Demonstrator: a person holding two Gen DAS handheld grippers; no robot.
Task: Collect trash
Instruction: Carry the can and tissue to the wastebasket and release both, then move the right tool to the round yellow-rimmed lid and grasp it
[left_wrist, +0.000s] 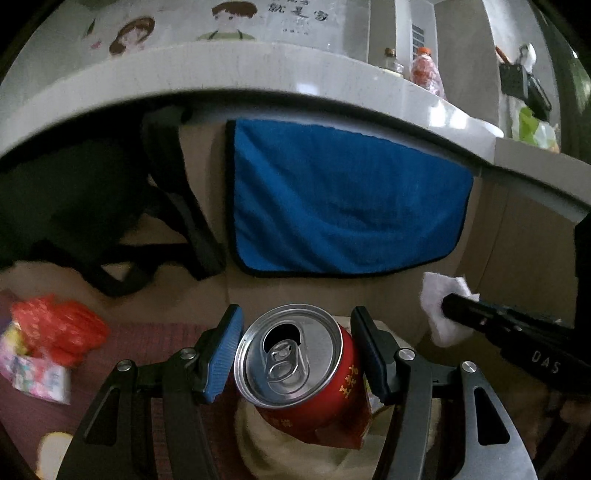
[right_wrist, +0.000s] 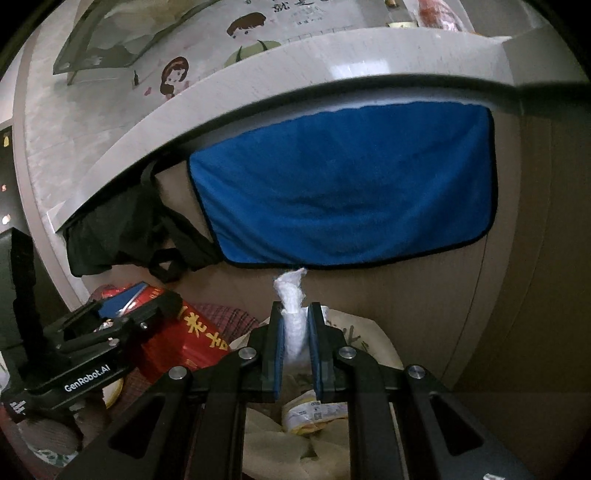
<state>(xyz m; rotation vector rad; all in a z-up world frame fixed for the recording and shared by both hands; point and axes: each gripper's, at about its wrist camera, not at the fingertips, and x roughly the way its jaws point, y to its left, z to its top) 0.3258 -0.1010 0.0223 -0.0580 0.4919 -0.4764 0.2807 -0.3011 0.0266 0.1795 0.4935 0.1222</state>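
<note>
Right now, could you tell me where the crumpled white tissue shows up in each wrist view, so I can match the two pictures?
Left wrist view: the white tissue sits at the right edge, pinched at the tip of the right gripper.
Right wrist view: the tissue is at bottom centre, clamped between the gripper's own two pads, its top poking up.
Shared landmark: the blue cloth hanging just above it.

Left gripper (left_wrist: 297, 354) fingers (left_wrist: 221, 360) clamp red can (left_wrist: 295, 363) below blue cloth (left_wrist: 343, 195).
</note>
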